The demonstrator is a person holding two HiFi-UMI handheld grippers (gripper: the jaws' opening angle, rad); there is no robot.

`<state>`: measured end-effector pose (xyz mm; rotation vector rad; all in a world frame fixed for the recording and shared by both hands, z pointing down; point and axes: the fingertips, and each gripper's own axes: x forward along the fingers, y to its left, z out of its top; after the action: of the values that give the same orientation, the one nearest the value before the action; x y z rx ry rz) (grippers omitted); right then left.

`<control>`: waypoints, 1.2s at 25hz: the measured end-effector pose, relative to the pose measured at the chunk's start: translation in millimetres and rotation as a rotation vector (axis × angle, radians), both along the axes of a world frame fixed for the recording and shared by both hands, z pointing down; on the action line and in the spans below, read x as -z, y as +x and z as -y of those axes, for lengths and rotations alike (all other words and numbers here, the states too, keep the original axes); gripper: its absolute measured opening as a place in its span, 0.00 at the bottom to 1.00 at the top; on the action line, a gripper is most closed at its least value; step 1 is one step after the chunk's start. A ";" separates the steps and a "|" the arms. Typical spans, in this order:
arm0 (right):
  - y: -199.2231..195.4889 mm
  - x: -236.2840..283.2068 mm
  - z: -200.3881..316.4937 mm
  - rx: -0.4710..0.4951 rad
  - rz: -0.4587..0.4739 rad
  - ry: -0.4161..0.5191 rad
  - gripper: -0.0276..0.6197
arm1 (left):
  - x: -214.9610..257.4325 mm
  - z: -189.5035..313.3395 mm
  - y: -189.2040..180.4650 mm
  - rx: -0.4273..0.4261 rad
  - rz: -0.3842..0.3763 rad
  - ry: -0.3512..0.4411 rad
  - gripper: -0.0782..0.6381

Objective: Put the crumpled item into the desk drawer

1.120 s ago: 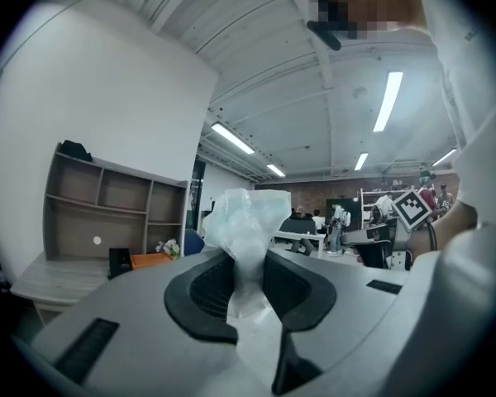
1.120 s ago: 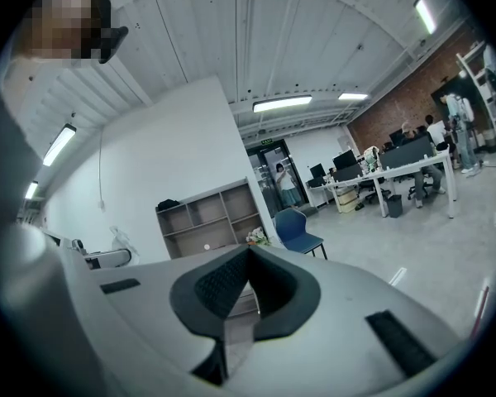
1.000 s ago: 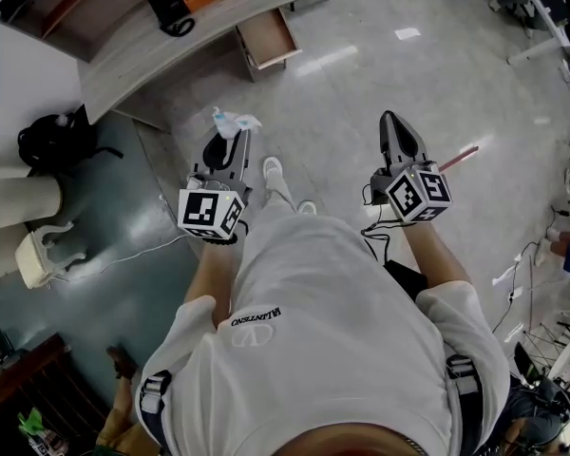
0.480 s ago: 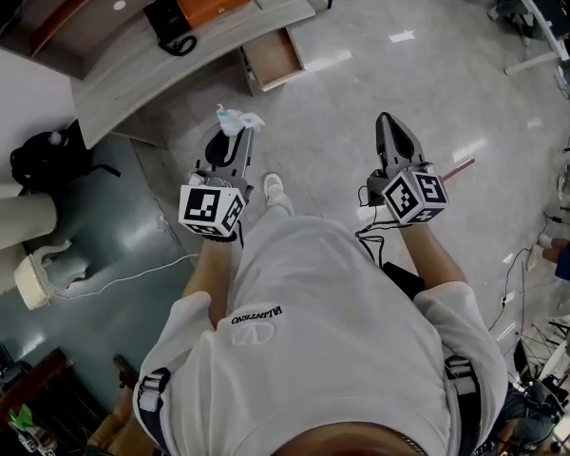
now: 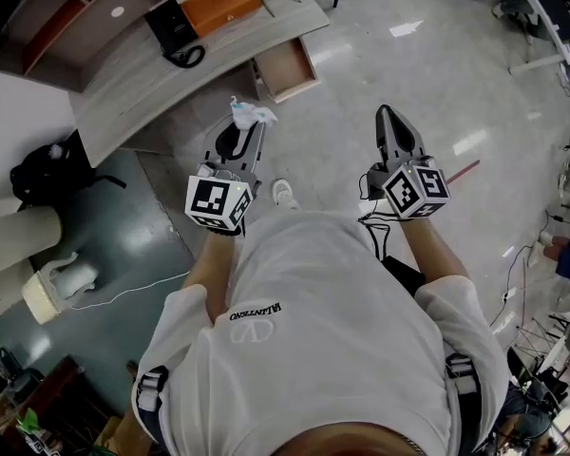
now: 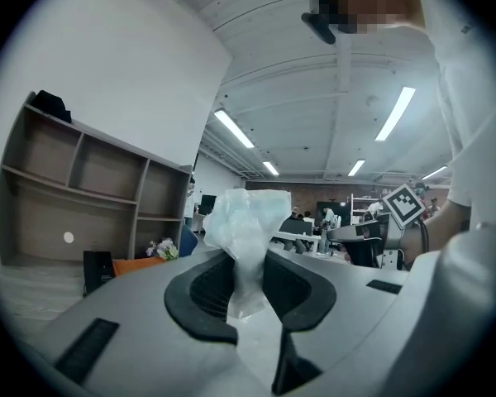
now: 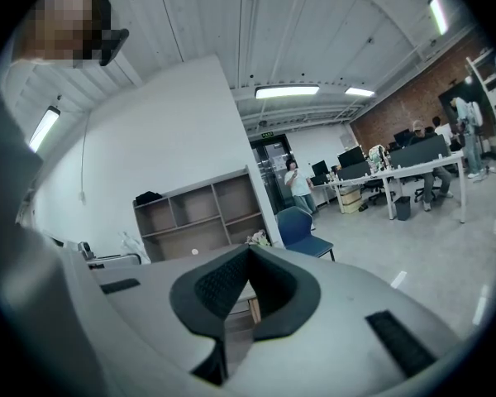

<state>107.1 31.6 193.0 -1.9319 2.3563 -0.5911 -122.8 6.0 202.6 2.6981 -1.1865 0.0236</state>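
In the head view my left gripper is shut on a crumpled white tissue-like item that sticks out past its tips. The left gripper view shows the crumpled item pinched between the dark pads of the left gripper. The right gripper is held level beside it, jaws shut with nothing between them, as the right gripper view shows. The open desk drawer juts out from the curved grey desk, just ahead of the left gripper.
An orange box and a black device lie on the desk, with a shelf unit behind. A black backpack and white objects stand on the floor at left. A blue chair stands ahead.
The person has walked toward the desk. Both grippers came nearer the drawer together, and the left one still grips the crumpled item.
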 end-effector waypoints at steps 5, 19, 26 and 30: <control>-15.2 -15.2 27.5 0.012 -0.010 -0.029 0.04 | -17.5 24.6 -0.3 -0.029 0.004 -0.032 0.22; -15.5 -79.0 91.8 0.107 -0.035 -0.137 0.04 | -86.7 89.0 45.0 0.008 0.028 -0.159 0.22; -14.1 -147.1 143.7 0.164 -0.098 -0.172 0.04 | -181.9 135.8 72.4 0.103 0.110 -0.309 0.22; -20.6 -216.3 170.9 0.168 -0.079 -0.261 0.04 | -259.2 164.7 79.4 0.162 0.165 -0.424 0.22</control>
<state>86.4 -139.4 409.3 -1.8946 2.6260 -0.8902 -43.5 -158.7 461.8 2.2608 -1.2727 0.4308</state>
